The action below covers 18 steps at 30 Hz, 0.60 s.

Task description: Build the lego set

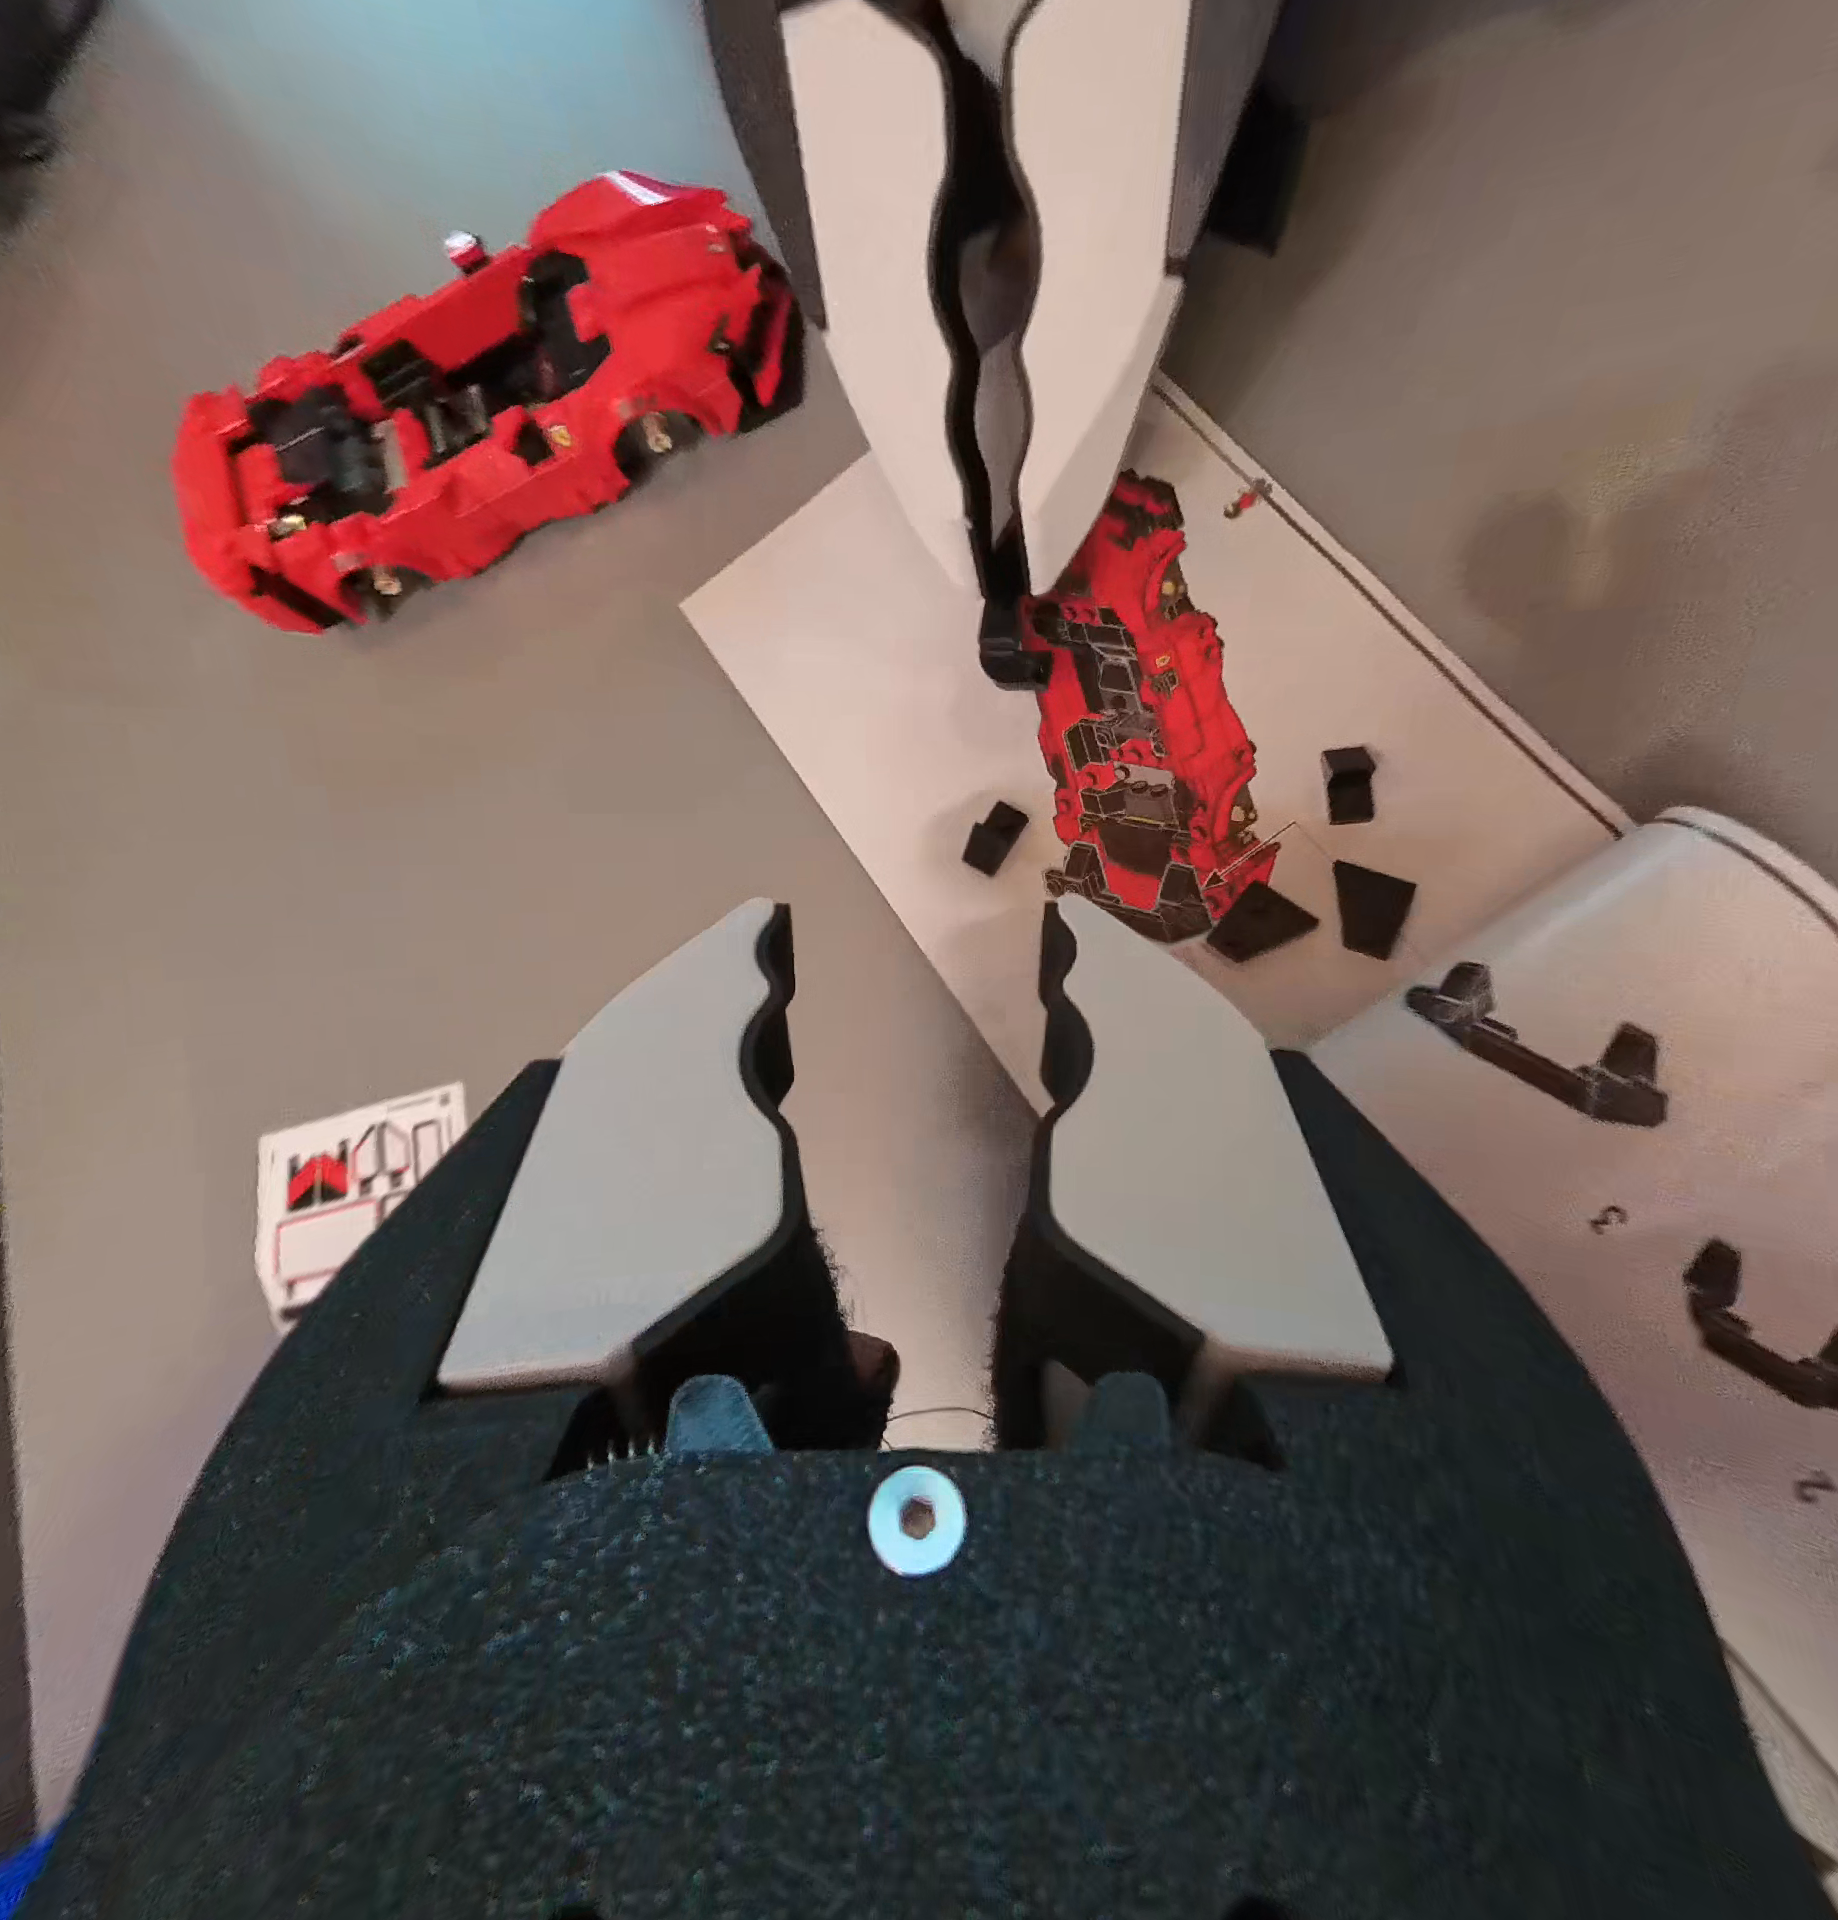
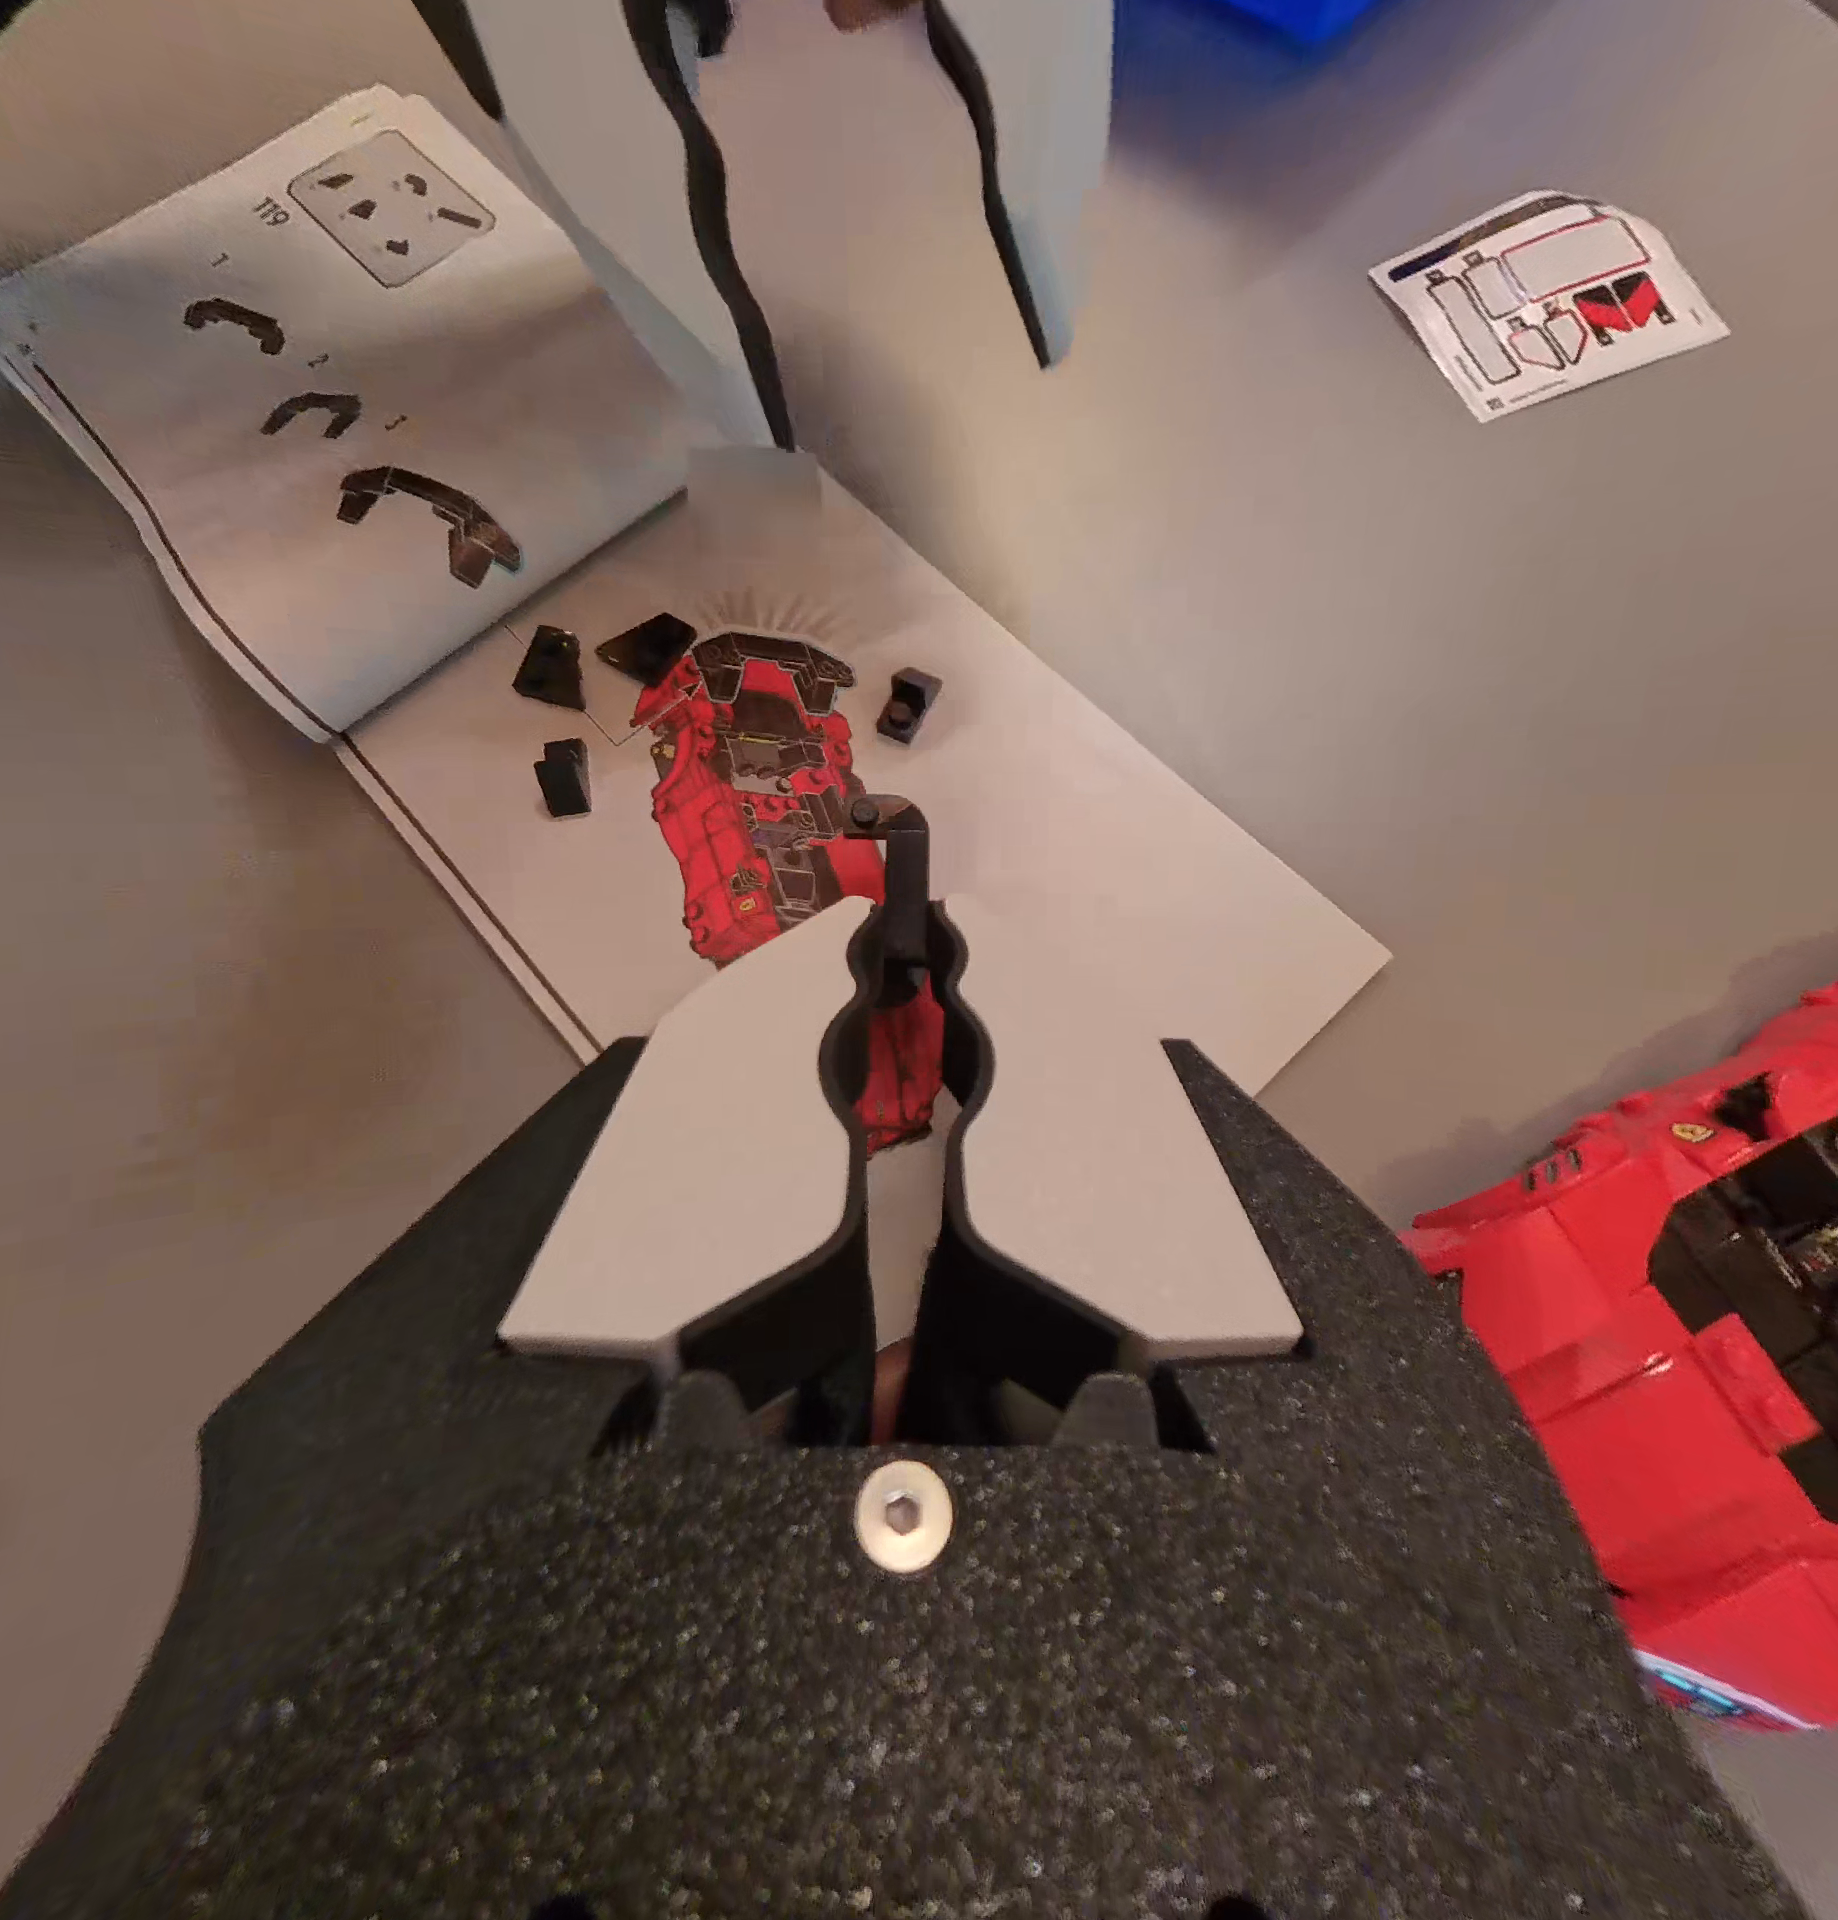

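My right gripper (image 2: 902,920) is shut on a thin black lego piece (image 2: 897,857) and holds it above the open instruction booklet (image 2: 1102,883). In the left wrist view it comes down from the top (image 1: 998,561) with the black piece (image 1: 1010,639) at its tips. My left gripper (image 1: 915,920) is open and empty above the booklet's near corner (image 1: 842,644); it also shows in the right wrist view (image 2: 915,400). The partly built red lego car (image 1: 479,405) lies on the grey table to the left, and also shows at the right edge of the right wrist view (image 2: 1673,1351).
Several loose black bricks lie on the booklet page around the printed car, such as a small one (image 1: 993,834) and a wedge (image 1: 1372,904), also seen from the right wrist (image 2: 551,665). A sticker sheet (image 1: 354,1195) (image 2: 1549,301) lies flat on the table. Tip to tip, the grippers are about 8 cm apart.
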### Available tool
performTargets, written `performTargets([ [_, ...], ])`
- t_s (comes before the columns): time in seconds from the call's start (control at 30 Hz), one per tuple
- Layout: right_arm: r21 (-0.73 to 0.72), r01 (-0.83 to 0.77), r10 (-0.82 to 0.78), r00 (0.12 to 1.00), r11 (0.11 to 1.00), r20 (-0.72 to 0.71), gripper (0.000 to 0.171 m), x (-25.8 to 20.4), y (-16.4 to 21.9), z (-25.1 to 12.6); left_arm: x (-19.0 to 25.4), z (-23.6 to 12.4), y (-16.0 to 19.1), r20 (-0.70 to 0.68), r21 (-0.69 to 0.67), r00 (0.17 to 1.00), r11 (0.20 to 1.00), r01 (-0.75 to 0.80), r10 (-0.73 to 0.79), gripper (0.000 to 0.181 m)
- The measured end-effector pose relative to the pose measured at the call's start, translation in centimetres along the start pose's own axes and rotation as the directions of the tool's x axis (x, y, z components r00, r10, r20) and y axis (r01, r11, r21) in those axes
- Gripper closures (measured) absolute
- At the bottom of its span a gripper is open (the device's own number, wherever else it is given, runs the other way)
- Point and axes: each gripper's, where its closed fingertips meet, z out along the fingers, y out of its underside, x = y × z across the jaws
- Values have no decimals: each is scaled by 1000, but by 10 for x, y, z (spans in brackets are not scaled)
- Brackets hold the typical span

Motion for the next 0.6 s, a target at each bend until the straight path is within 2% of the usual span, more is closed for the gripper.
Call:
performTargets([
  [0.17, 35, -36, 36, 999, 999, 20, 164, 2, -3, -5, 6, 23, 13, -114, -11, 993, 1000, -27, 26, 134],
  [0.5, 21, -44, 43, 998, 999, 38, 164, 0, -1, -2, 28, 30, 17, -222, -2, 973, 998, 58, -57, 173],
  [0.6, 14, -44, 43, 998, 999, 36, 163, 0, 0, -2, 33, 29, 17, -217, -26, 970, 994, 109, -112, 177],
])
